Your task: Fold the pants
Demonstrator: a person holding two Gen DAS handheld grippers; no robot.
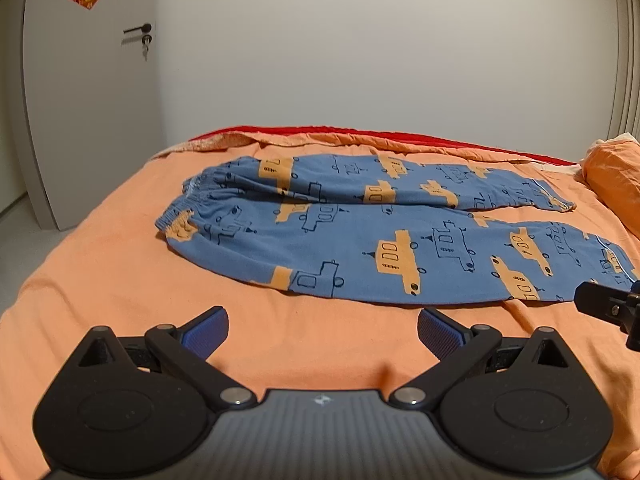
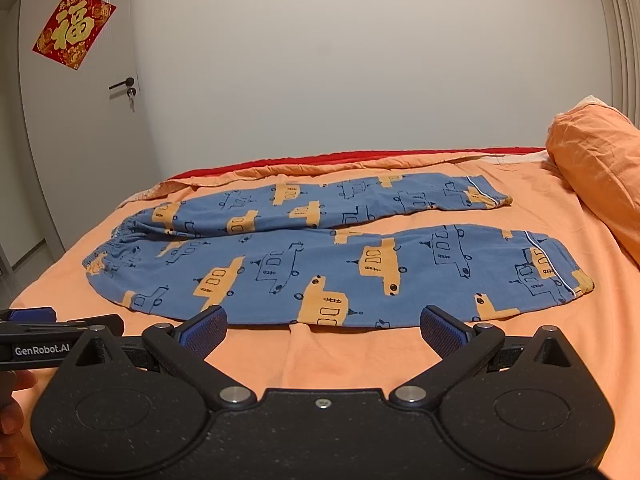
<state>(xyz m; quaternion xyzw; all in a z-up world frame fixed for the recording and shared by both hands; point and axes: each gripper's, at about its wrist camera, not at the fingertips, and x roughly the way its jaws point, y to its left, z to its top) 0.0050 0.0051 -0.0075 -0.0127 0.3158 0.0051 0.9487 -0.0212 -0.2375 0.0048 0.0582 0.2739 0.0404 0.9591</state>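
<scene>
Nearest the lens, the left gripper (image 1: 322,330) hovers over the orange bedsheet (image 1: 100,272), its blue-padded fingers (image 1: 208,330) spread wide with nothing between them. Beside it the right gripper (image 2: 323,330) is splayed just as wide and empty, its tips just short of the pants' near edge. Just beyond both, the blue cotton pants printed with orange and outlined cars (image 2: 320,268) lie flat on the sheet, unfolded, legs side by side: the elastic waistband (image 2: 100,260) points toward the door side, the cuffs (image 2: 560,268) toward the orange pillow (image 2: 600,176). Past the pants a red blanket edge (image 2: 360,157) runs along the far side of the sheet. Farther still, left of the pants, a white door (image 2: 80,140) carries a red and gold paper decoration (image 2: 74,28).
</scene>
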